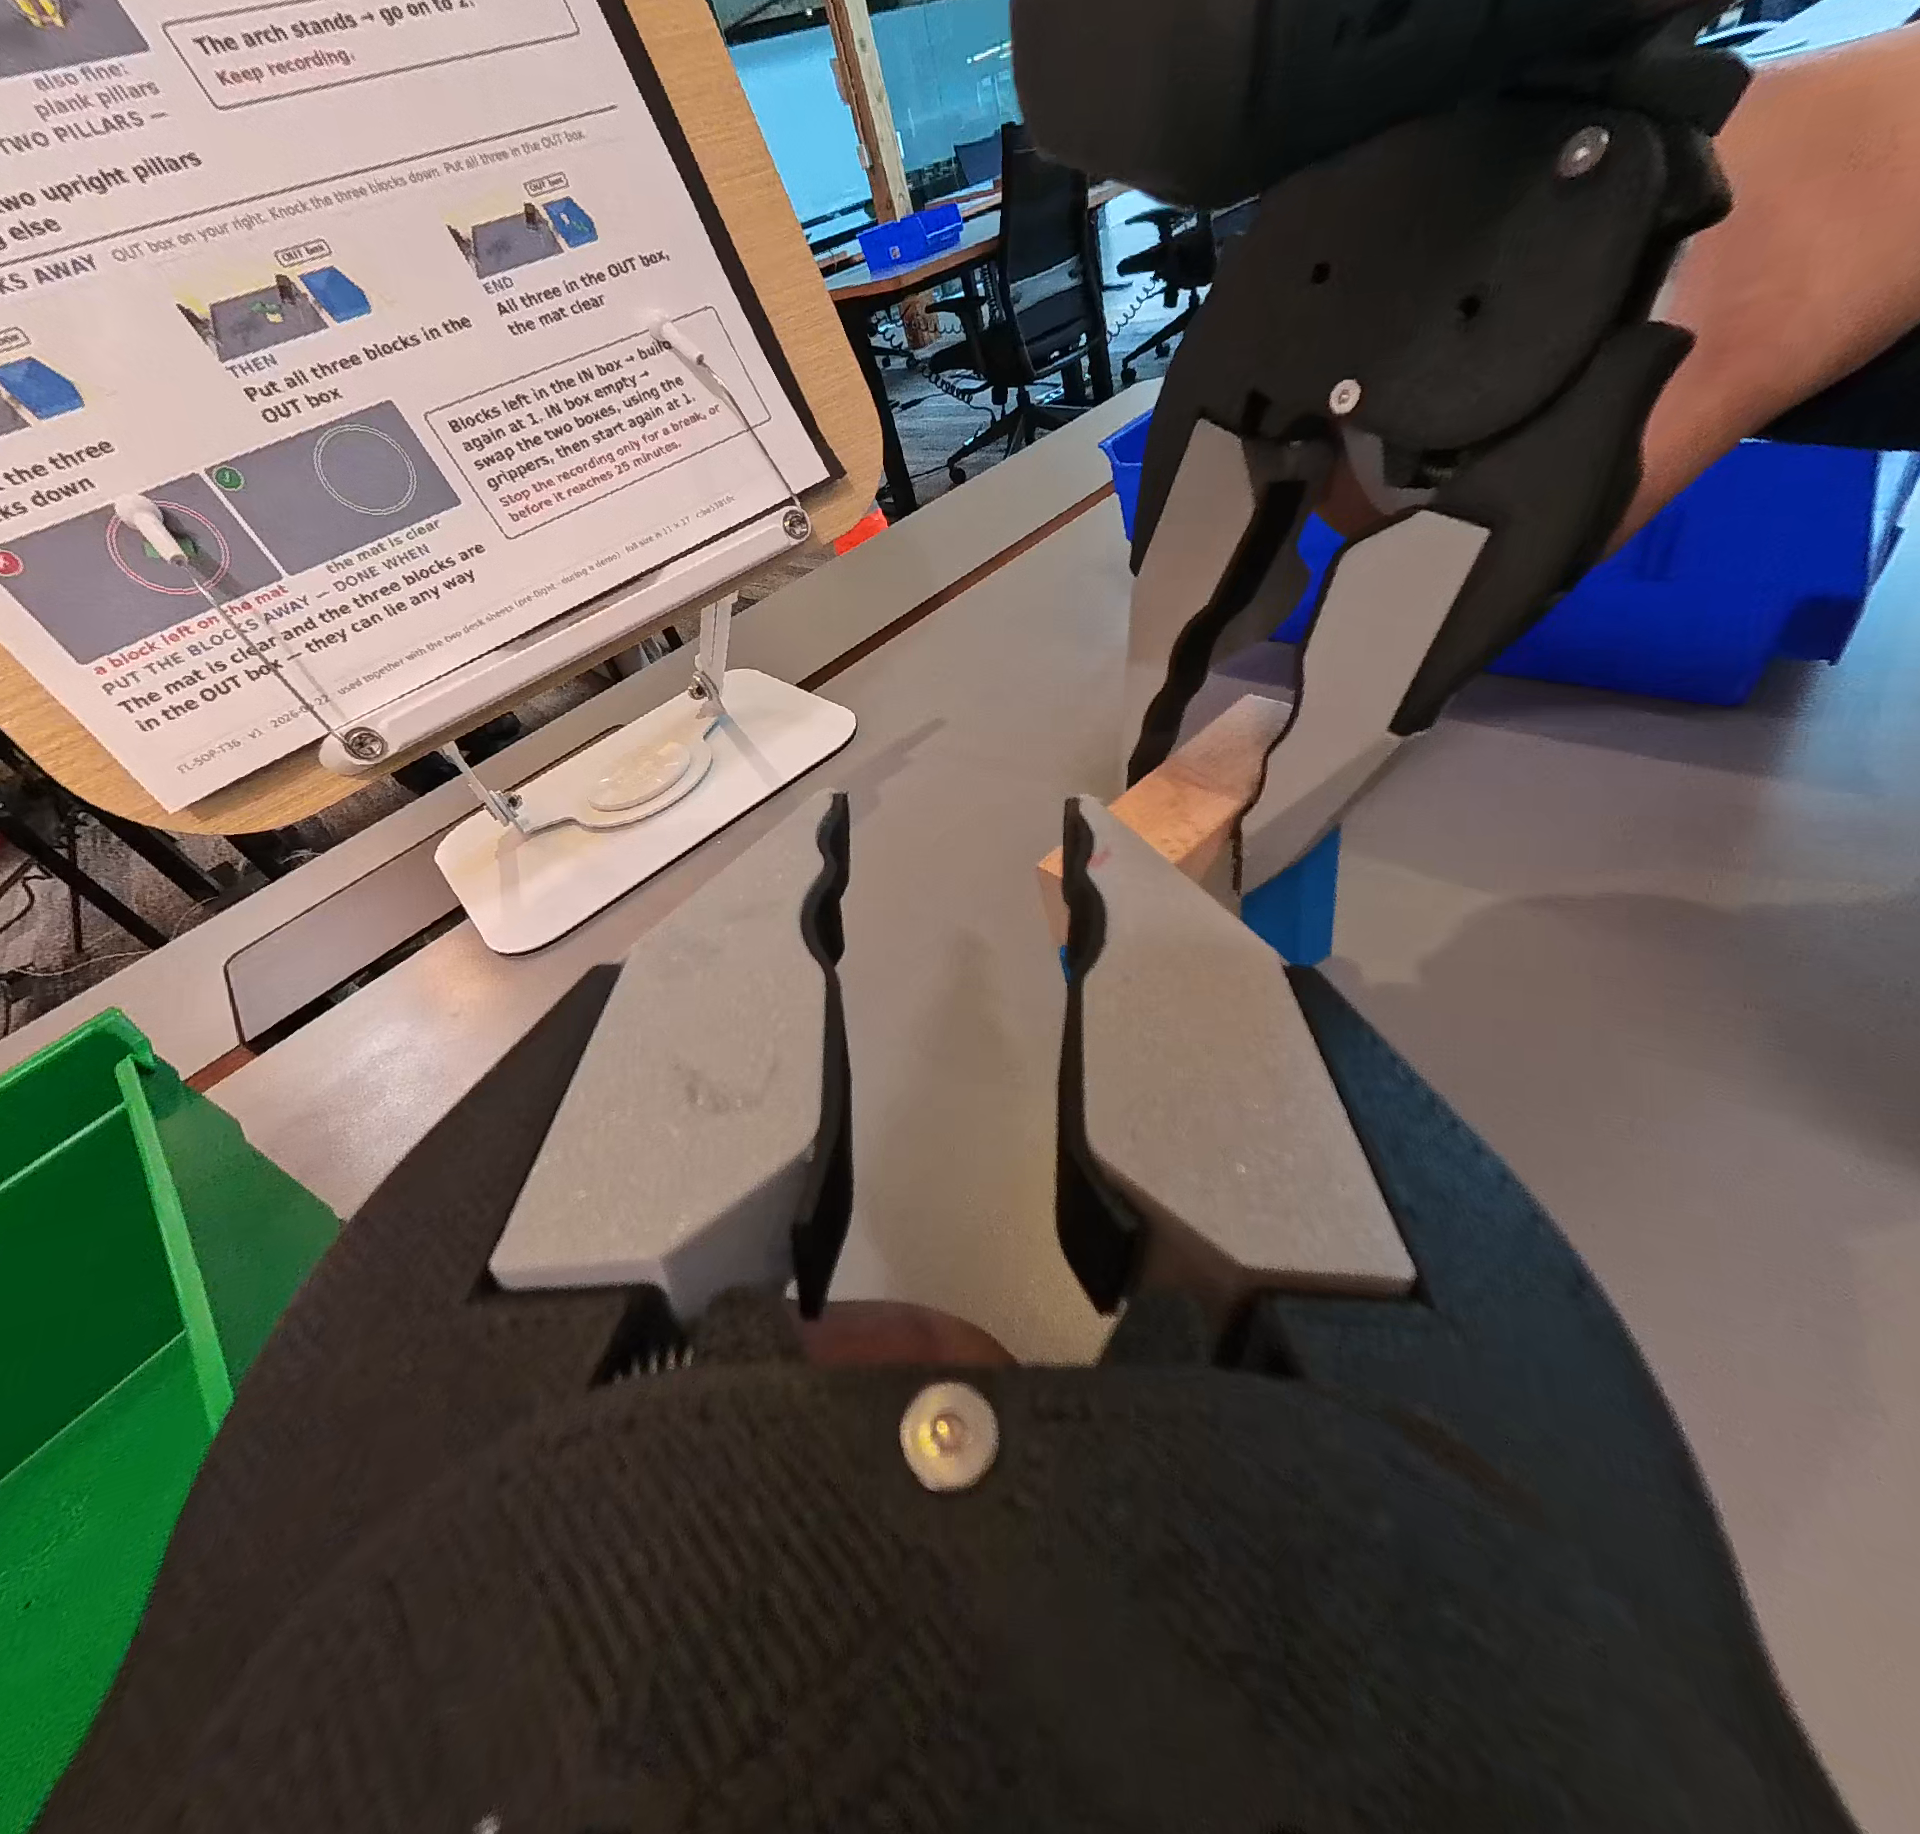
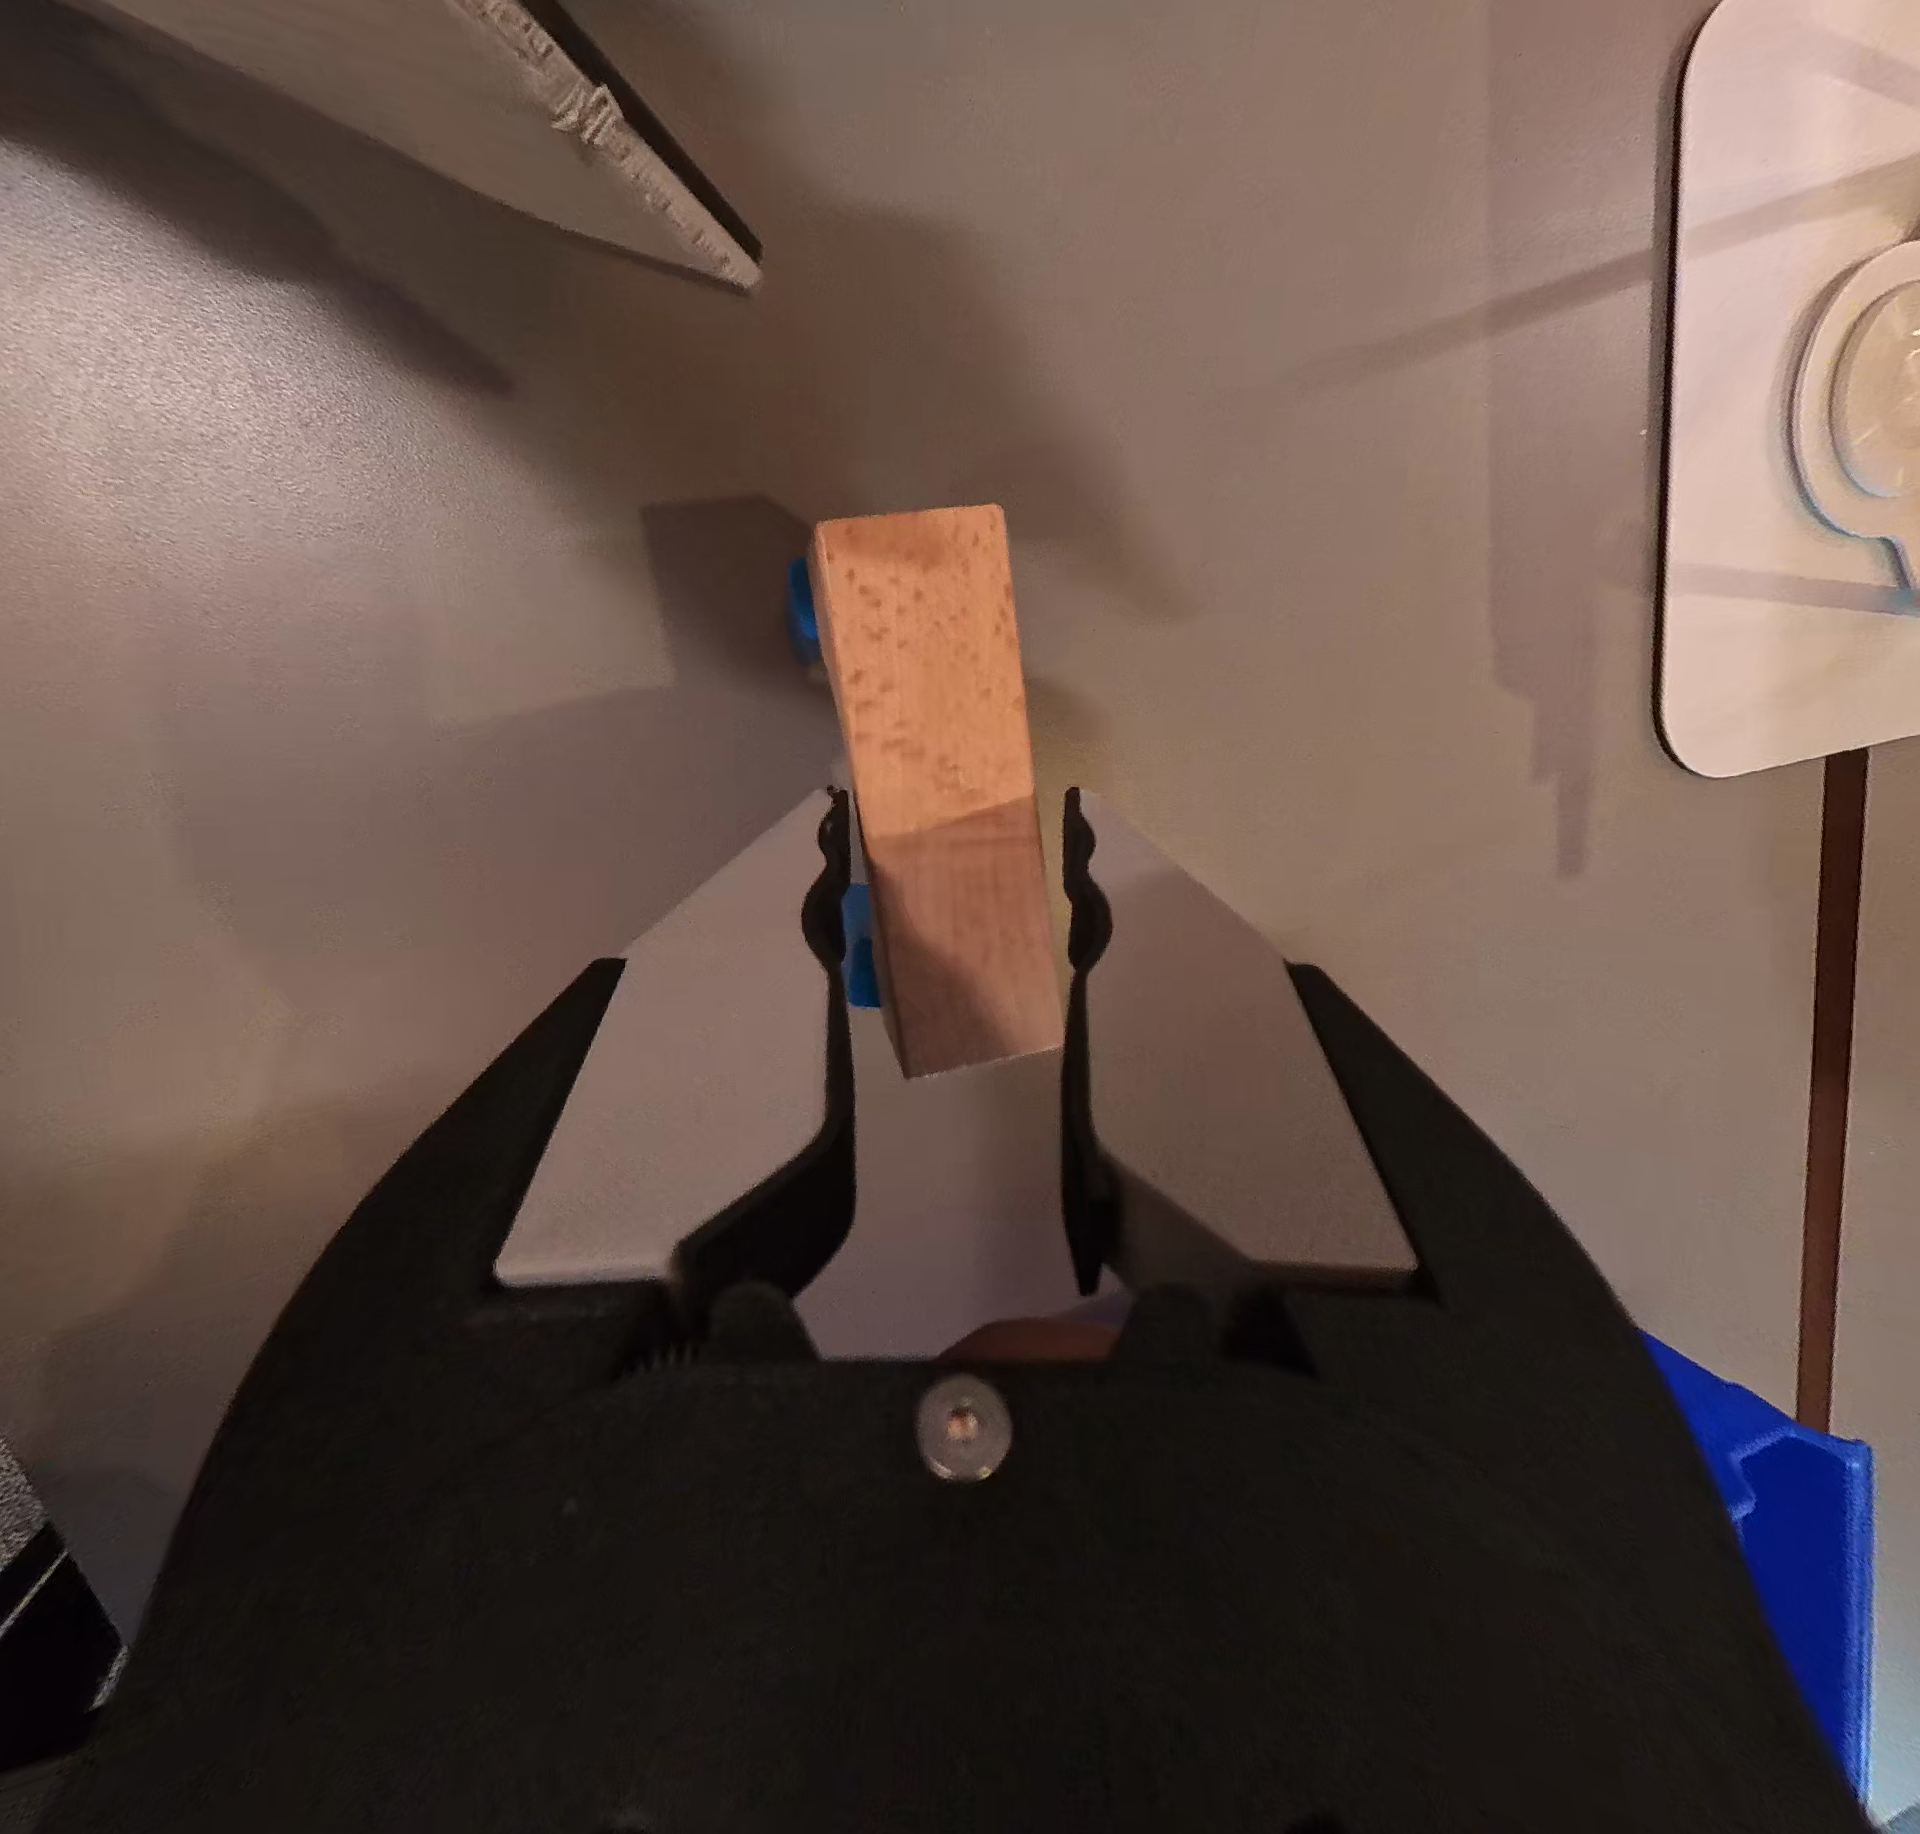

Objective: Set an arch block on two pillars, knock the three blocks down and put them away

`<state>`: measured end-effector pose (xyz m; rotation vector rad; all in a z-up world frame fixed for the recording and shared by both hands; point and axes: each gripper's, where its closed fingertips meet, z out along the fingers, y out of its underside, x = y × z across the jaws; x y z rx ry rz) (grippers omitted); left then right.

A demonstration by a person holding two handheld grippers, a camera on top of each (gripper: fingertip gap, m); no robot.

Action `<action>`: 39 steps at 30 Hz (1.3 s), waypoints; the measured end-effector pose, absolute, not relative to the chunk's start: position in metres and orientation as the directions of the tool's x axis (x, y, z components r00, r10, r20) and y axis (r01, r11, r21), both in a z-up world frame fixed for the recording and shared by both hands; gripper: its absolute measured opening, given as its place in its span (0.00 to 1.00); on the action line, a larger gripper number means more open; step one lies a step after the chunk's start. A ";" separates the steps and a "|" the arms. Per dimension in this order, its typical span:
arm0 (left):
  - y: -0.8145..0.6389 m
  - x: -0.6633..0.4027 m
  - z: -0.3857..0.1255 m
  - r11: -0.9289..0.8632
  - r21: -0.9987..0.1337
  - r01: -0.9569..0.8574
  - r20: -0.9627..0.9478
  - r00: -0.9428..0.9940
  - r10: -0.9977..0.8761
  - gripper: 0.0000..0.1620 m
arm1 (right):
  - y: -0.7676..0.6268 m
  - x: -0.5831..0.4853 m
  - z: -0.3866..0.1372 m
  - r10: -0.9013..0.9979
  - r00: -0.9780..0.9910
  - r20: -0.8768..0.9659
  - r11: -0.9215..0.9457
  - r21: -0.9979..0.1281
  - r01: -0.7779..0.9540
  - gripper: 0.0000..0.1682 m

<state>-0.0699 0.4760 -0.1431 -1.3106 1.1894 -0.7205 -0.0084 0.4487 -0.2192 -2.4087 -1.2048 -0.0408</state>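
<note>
A light wooden arch block (image 2: 930,662) lies across two blue pillars, which peek out at its left side (image 2: 798,610) (image 2: 860,943). My right gripper (image 2: 951,808) comes down from above and straddles the near end of the block, jaws apart with a narrow gap on each side. In the left wrist view the right gripper (image 1: 1195,797) stands over the block (image 1: 1174,808), with one blue pillar (image 1: 1288,891) showing below. My left gripper (image 1: 951,849) is open and empty, just left of the block. One of its fingers (image 2: 582,122) shows in the right wrist view.
A green bin (image 1: 94,1265) stands at the near left and a blue bin (image 1: 1714,589) at the far right, behind the right gripper. A white stand (image 1: 644,797) holding an instruction sheet is at the back of the grey table (image 1: 1558,1057). A person's forearm (image 1: 1787,257) reaches in from the right. One gripper's finger ends stand about 10 centimetres off the other's.
</note>
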 end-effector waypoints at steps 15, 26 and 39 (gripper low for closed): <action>0.478 -0.070 -0.155 0.131 -0.957 -0.257 -0.201 0.269 -0.942 0.25 | 0.424 0.002 -0.164 0.642 0.751 0.151 -0.486 -0.677 0.552 0.23; 0.493 -0.069 -0.176 0.083 -0.942 -0.324 -0.189 0.311 -0.931 0.18 | 0.398 0.044 -0.234 0.341 0.932 0.122 -0.583 -0.750 0.312 0.06; 0.495 -0.074 -0.187 0.070 -0.939 -0.336 -0.185 0.321 -0.929 0.19 | 0.426 0.049 -0.247 0.285 0.946 0.153 -0.577 -0.761 0.297 0.01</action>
